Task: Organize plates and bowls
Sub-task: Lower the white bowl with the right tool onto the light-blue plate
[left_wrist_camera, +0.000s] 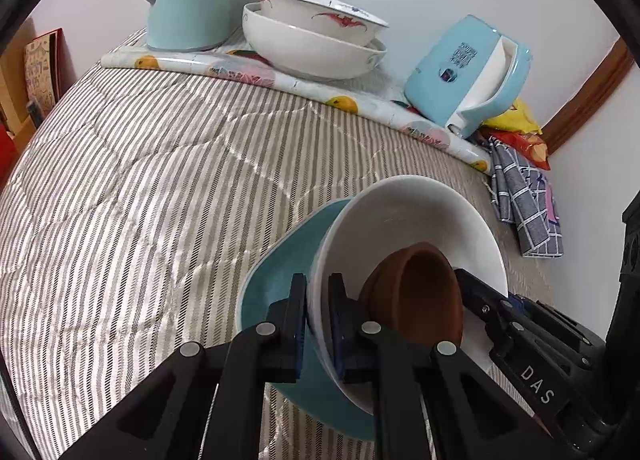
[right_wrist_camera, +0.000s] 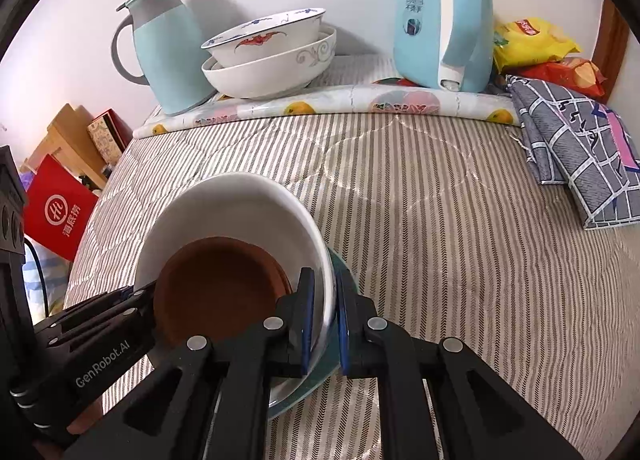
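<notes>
Gripping the same white bowl [left_wrist_camera: 404, 220] from opposite sides, both claws are clamped on its rim: the left gripper [left_wrist_camera: 318, 294] pinches the wall on one side and the right gripper [right_wrist_camera: 322, 292] does the same on the other, each with one finger inside and one outside. That bowl sits on a teal plate [left_wrist_camera: 276, 280] out on the striped quilted cover [left_wrist_camera: 140, 180], and there's a small brown bowl [left_wrist_camera: 420, 292] nested inside it, leaning toward the left-hand side of the stack. Further back, along the wall, a fruit-print mat [right_wrist_camera: 340, 102] carries a stack of two more bowls, a painted bowl [right_wrist_camera: 268, 36] with red and blue decoration resting in a bigger plain bowl [right_wrist_camera: 272, 72], well apart from the stack being held. A mint thermos jug [right_wrist_camera: 168, 48] stands just beside them on one side, and a light blue electric kettle [right_wrist_camera: 444, 16] on the other. Past the kettle there are yellow and red snack bags [right_wrist_camera: 536, 44], plus a folded grey checked cloth [right_wrist_camera: 580, 164] lying on the cover near the mat's end. Nothing sits on the open stretch of cover between the held stack and the mat.
</notes>
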